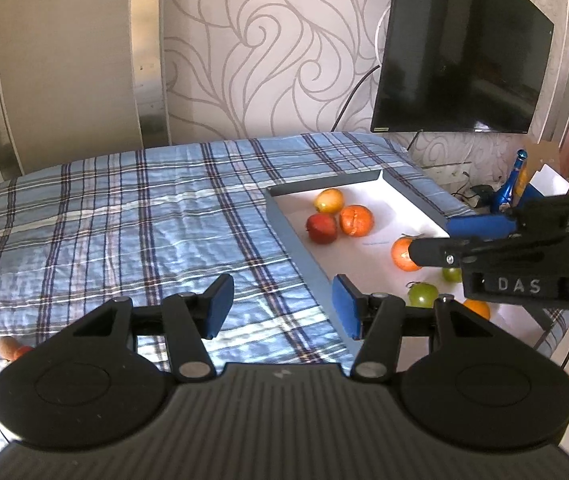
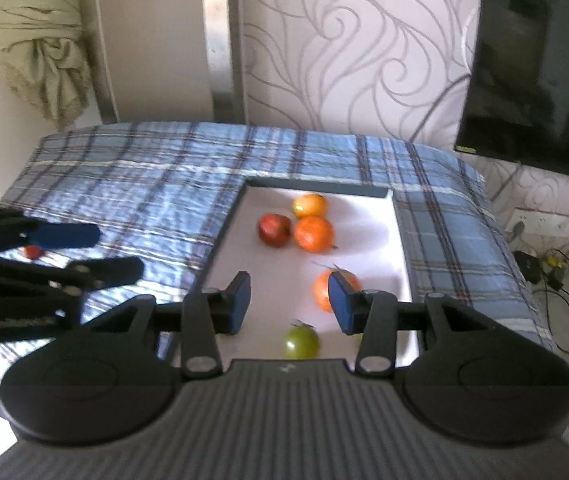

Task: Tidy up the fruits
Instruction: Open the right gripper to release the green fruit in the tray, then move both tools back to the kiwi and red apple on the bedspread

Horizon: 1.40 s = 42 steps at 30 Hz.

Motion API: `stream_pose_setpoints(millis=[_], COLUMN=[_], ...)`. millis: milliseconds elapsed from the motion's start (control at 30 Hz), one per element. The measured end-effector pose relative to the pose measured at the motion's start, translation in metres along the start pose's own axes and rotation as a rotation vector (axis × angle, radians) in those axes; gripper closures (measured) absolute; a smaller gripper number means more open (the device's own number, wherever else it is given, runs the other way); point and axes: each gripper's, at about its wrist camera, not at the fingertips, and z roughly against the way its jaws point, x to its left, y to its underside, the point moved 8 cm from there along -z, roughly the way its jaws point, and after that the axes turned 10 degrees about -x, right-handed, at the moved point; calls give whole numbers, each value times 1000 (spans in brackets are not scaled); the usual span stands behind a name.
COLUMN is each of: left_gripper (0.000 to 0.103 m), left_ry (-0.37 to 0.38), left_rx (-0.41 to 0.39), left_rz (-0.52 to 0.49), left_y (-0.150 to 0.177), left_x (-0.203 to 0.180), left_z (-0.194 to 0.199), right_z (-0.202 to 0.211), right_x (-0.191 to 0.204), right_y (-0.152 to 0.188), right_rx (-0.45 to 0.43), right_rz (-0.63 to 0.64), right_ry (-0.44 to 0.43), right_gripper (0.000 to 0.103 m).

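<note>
A shallow white tray with a dark rim (image 1: 300, 256) (image 2: 220, 248) lies on the right part of the plaid cloth. At its far end sit a yellow-red fruit (image 1: 329, 200) (image 2: 309, 205), a red apple (image 1: 322, 228) (image 2: 274, 229) and an orange (image 1: 356, 220) (image 2: 313, 234). Nearer lie another orange (image 1: 402, 254) (image 2: 322, 290) and a green fruit (image 1: 422, 294) (image 2: 301, 342). My right gripper (image 2: 290, 300) (image 1: 432, 240) hovers over the tray's near end, open and holding nothing. Beside the tray's left rim my left gripper (image 1: 282, 304) (image 2: 118, 254) is open and empty above the cloth.
The blue plaid cloth (image 1: 144, 220) stretches left of the tray, with a small orange-red piece (image 1: 12, 348) (image 2: 33, 251) at its left. A dark TV (image 1: 460, 52) hangs on the right wall. A blue bottle (image 1: 510, 184), cables and a socket (image 2: 544, 222) lie beyond the right edge.
</note>
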Motion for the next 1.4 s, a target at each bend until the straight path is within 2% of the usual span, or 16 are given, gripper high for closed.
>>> stream_pose_setpoints(millis=[467, 833, 1067, 1400], left_gripper=[42, 42, 42, 42], left_ry=[-75, -190, -256, -311], left_rx=[16, 39, 51, 63], left_rz=[21, 61, 99, 113], left_y=[8, 33, 44, 49], left_x=[64, 129, 170, 222], left_z=[14, 42, 60, 81], right_z=[-18, -31, -42, -63], right_x=[62, 110, 149, 221], right_y=[-13, -12, -8, 0], right_rx=[4, 21, 46, 90], right_rz=[11, 39, 77, 137], right_ry=[-92, -174, -241, -365], right_gripper=[57, 58, 58, 58])
